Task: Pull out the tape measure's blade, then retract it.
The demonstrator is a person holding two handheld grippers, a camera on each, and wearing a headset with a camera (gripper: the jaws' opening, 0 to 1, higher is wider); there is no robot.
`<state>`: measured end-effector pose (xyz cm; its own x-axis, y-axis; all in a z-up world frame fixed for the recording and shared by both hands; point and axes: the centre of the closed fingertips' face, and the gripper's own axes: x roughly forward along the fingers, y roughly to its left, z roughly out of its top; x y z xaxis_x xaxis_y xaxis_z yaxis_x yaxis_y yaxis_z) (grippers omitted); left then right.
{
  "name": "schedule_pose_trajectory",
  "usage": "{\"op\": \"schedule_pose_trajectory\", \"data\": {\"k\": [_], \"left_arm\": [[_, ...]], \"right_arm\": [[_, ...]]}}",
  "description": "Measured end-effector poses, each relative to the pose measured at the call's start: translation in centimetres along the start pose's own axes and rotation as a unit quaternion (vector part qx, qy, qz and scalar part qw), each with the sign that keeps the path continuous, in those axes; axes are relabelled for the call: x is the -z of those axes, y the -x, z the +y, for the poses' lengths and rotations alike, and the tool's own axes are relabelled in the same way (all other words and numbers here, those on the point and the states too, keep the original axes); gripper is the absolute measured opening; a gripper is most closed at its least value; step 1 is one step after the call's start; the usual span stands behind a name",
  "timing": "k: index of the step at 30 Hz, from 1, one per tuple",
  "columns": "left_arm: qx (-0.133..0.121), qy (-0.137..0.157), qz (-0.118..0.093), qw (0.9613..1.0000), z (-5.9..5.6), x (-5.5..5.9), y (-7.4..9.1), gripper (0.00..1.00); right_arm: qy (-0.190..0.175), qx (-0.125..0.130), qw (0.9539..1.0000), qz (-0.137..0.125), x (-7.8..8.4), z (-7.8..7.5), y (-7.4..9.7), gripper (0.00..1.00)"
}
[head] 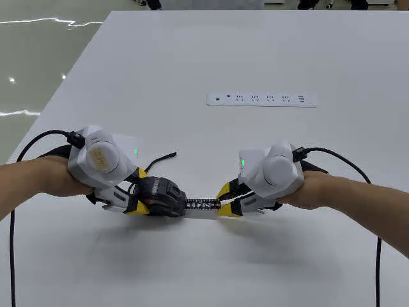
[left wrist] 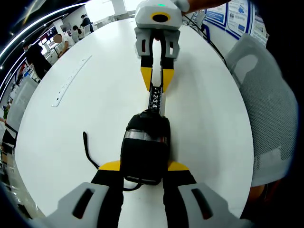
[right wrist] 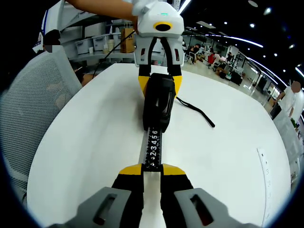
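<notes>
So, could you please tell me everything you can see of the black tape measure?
The black, rubbery-looking tape measure case sits on or just above the white table, clamped between the yellow-tipped jaws of the left tool. A thin black strap trails from it over the table. Its white blade with black numerals is out a short way, numbers up to six showing, its end pinched by the right tool.

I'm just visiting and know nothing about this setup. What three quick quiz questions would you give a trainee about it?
1. True or false: the left gripper is shut on the tape case.
2. What does the right gripper pinch? A) a pen B) the blade C) a cup
3. Fill in: the white ___ lies farther back on the table.
Key: 1 true; 2 B; 3 power strip.
</notes>
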<state>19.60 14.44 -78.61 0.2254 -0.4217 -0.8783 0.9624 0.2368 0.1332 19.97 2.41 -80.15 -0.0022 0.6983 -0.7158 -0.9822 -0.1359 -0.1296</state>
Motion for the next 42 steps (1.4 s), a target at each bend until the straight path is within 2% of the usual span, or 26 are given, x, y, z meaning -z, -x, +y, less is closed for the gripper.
{"op": "schedule_pose_trajectory", "data": {"k": [10,42], "left_arm": [[0.000,0.001,0.000,1.0000,0.1,0.2,-0.1,0.27],[-0.002,0.002,0.002,1.0000,-0.3,-0.5,0.2,0.27]], "right_arm": [[-0.001,0.002,1.0000,0.000,0.4,0.0,0.3,0.11],[-0.005,0.003,1.0000,0.000,1.1,0.0,1.2,0.11]]}}
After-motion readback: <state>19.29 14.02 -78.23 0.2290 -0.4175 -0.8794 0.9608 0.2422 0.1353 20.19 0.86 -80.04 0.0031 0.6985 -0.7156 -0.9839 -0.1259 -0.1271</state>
